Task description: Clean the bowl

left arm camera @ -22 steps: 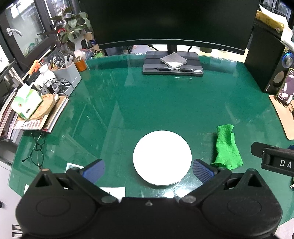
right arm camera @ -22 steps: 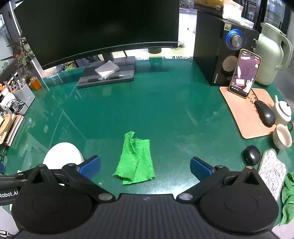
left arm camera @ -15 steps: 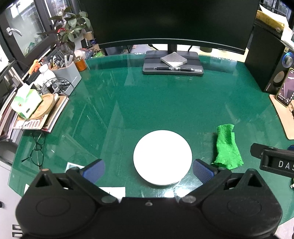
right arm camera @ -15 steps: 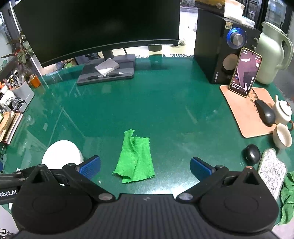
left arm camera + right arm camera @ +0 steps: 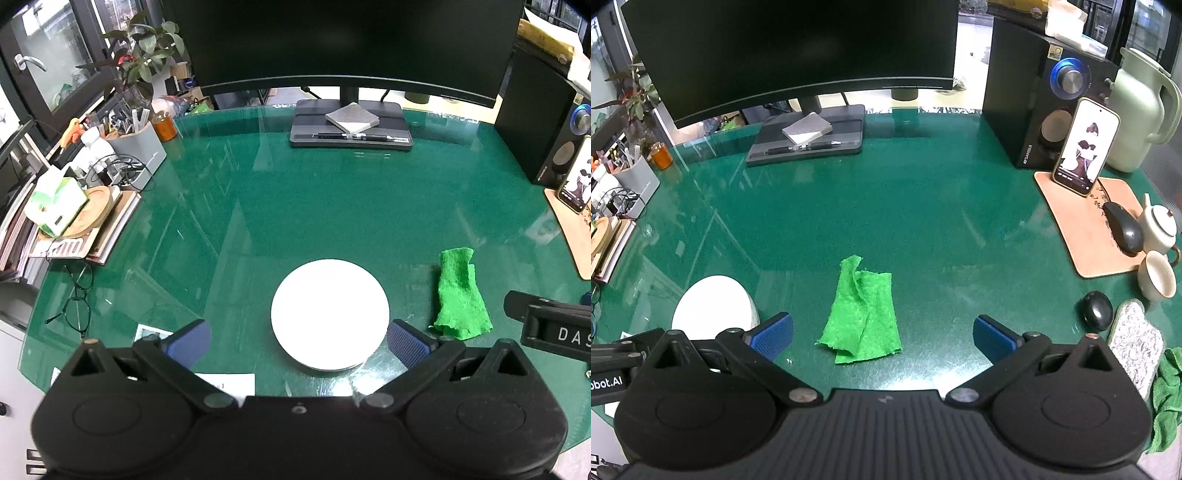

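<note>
a: what have i got on the left side?

b: your left gripper (image 5: 297,341) hangs over the near edge of the green glass table (image 5: 332,206), jaws spread wide and holding nothing. the white bowl (image 5: 330,314) sits on the glass between the blue pads (image 5: 404,343), a bit toward the right one, and i can't tell if that pad touches its rim.

a: and on my right?

b: the right gripper (image 5: 882,336) is just as wide open and empty. the crumpled green cloth (image 5: 862,314) lies flat on the table between its fingertips, apart from both. from that camera the bowl (image 5: 714,308) shows at the left, behind the left pad.

a: how do bowl and cloth sit to each other?

b: in the left view the cloth (image 5: 460,295) lies to the right of the bowl, near it but not touching. the monitor (image 5: 343,44) stands at the far side.
</note>
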